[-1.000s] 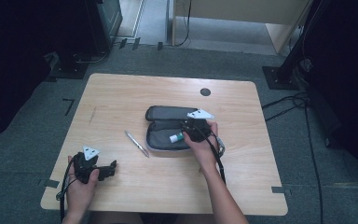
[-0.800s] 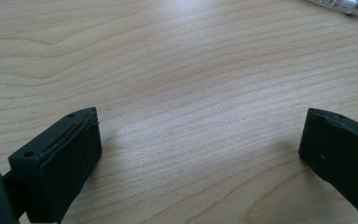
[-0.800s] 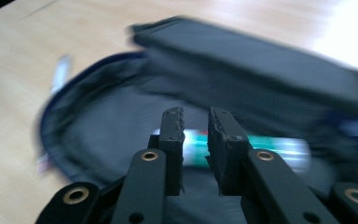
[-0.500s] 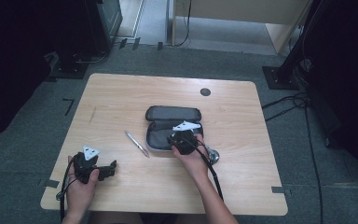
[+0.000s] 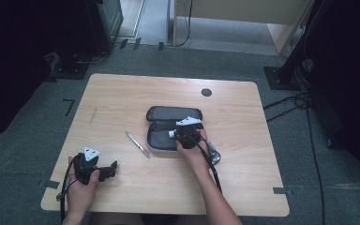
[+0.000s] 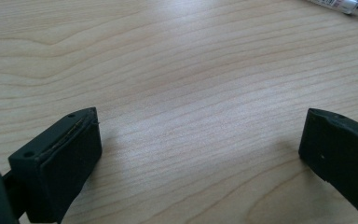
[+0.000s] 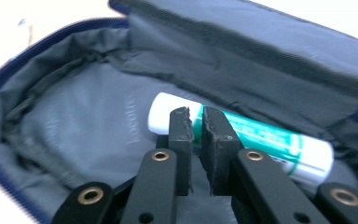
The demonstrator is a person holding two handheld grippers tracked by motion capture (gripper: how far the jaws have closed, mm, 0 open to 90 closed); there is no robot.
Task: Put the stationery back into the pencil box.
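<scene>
- Left gripper: held in the person's left hand at the near left corner of the wooden table, low over the surface. In the left gripper view its jaws stand wide apart, released, with bare wood grain between them. Nothing gripped.
- Pen: silver, lying flat on the table at an angle, between the left gripper and the case, apart from both. Its end shows at the top right corner of the left gripper view.
- Pencil case: dark grey, unzipped and lying open near the table's middle, lid flap folded back toward the far side. Blue zip edge and grey lining visible in the right gripper view.
- Tube: white with a green label, lying on its side inside the open case, against the fold below the lid flap.
- Right gripper: over the near half of the case, pointed into it. Jaws nearly closed, a thin gap between them, with nothing held; the tube lies just behind the tips.
- Black round disc: set in the table's far side, well apart from the case.
</scene>
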